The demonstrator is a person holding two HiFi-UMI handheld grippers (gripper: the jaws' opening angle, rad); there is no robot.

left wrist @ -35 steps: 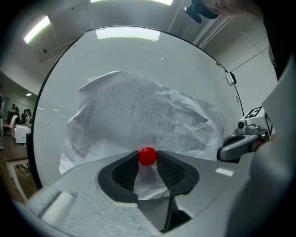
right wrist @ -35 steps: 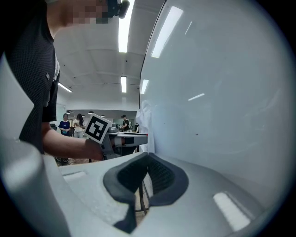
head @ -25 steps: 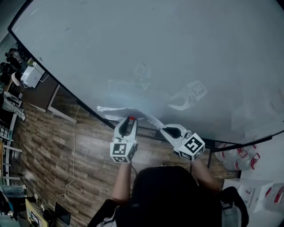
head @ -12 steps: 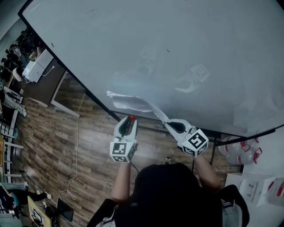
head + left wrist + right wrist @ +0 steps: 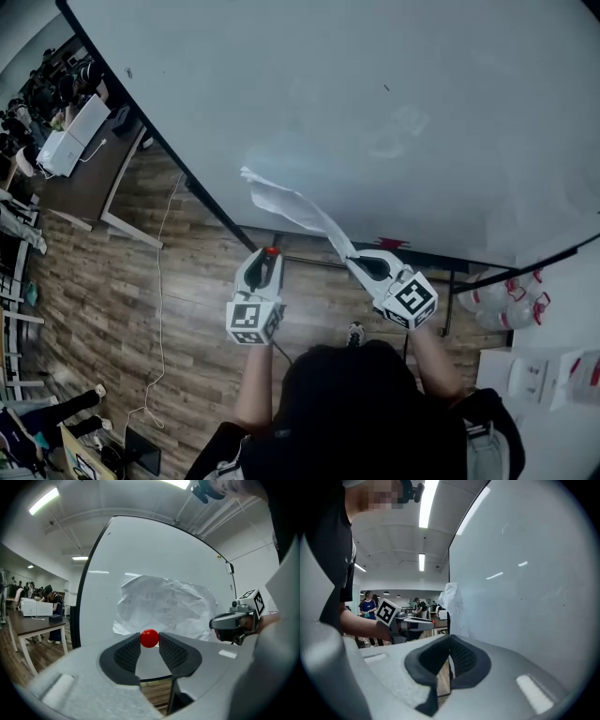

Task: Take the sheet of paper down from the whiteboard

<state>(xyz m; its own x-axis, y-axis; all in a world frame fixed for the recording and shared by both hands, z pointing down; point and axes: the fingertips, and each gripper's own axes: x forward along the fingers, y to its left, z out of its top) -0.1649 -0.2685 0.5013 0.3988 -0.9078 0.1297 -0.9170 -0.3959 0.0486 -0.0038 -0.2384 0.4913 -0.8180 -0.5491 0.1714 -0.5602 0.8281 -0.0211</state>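
The right gripper [image 5: 450, 654] has its jaws pressed together on a thin edge of the paper [image 5: 452, 603]. From there the crumpled sheet rises in front of the whiteboard [image 5: 525, 573], standing off its face. In the head view the paper runs from that gripper up to the whiteboard's lower edge. Whether its far corner touches the whiteboard, I cannot tell.

The left gripper [image 5: 149, 644], just left of the right one and below the whiteboard, pinches a red ball [image 5: 149, 638] at its fingertips.

The sheet looks to be down, or nearly so. The hold takes in only a sliver of paper, so a quick pull away from the whiteboard could slide it out or tear the creased edge. The ball is round and caught only at the tips. Any slackening would let it drop, and if it is a magnet it may jump back to the whiteboard.
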